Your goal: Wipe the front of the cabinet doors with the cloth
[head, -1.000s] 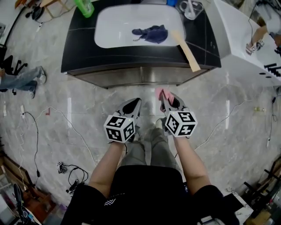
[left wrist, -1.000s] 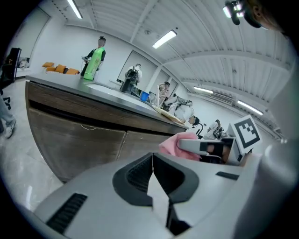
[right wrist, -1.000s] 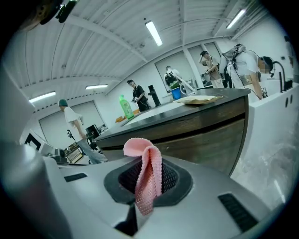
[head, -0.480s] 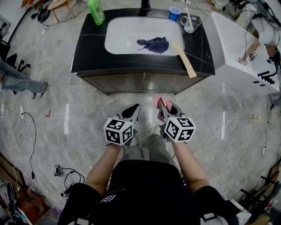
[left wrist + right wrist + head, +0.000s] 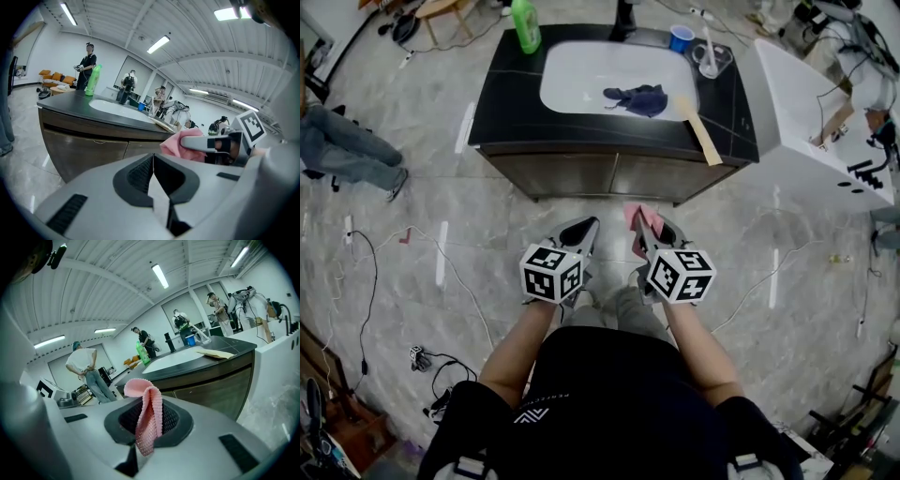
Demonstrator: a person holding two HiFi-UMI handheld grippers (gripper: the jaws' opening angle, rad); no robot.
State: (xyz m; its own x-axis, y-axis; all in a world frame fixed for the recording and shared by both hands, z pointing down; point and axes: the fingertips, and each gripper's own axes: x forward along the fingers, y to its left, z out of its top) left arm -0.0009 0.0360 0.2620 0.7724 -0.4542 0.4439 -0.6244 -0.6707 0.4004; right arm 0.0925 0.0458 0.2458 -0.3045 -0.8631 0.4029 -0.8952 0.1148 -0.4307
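1. The cloth (image 5: 149, 413) is pink with a fine nubbed knit. It is folded into a narrow loop and clamped between the jaws of the right gripper (image 5: 652, 225). The loop stands above the jaws and a short tail hangs below.
2. It is held in the air in front of the counter's (image 5: 511, 103) front edge, well apart from the cabinet doors (image 5: 609, 176).
3. It looks light, limp and soft. It will likely bunch and fold rather than keep a flat face, though the nubs should give some drag on a smooth panel.
4. The pinch sits mid-fold, so only the small loop sticks out. Wiping with that little pad risks the hard jaw tips touching the door, so a hold nearer one edge would probably free more fabric.
5. The left gripper (image 5: 584, 230) has its jaws pressed together with nothing between them. It sits just beside the right one.
6. The doors are two flat, dark brown panels with a dull sheen, meeting at a seam below the middle of the front edge. They look rigid enough to take firm pressure.
7. The counter is a glossy black slab holding a white sink (image 5: 581, 80) with a crumpled dark cloth (image 5: 642, 98) in it. A pale wooden strip (image 5: 700, 128) runs toward the front right corner, and a green bottle (image 5: 524, 25) stands near the back left corner.
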